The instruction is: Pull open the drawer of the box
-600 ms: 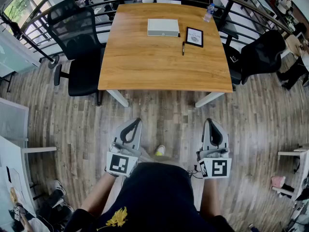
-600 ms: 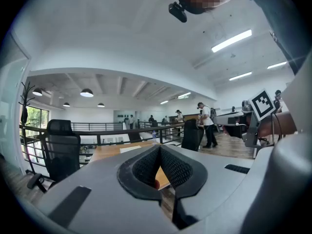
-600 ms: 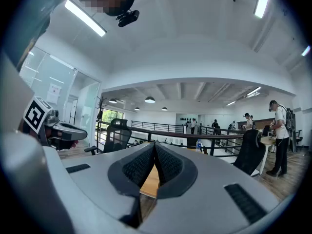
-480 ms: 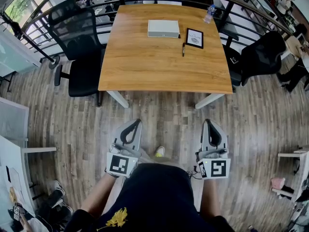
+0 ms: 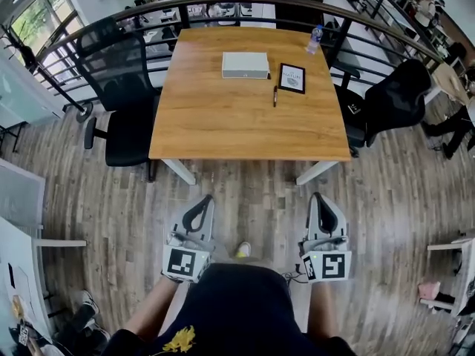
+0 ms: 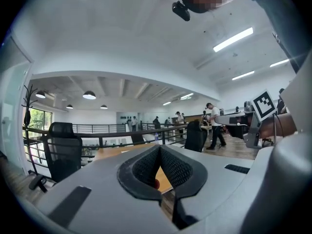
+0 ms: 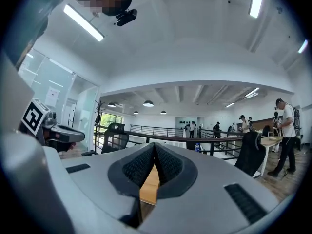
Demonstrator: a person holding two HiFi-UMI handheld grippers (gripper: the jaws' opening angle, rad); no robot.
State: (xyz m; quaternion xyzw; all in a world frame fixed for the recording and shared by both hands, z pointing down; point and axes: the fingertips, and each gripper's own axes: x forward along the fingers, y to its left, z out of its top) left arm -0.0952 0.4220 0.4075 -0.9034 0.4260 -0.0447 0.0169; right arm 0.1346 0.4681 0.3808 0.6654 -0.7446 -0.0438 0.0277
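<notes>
The left gripper [image 5: 205, 199] and right gripper [image 5: 318, 197] are level by the body, jaws together and empty. The box [image 5: 246, 64] sits far across the table [image 5: 223, 128], so the approach likely comes first.

no words can be read; the print on the black card [image 5: 292, 78] is too small.

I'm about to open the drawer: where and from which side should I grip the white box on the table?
Probably the near long face of the white box, coming from the near edge of the table: the box lies flat with that face toward that edge. No handle can be made out at this distance.
</notes>
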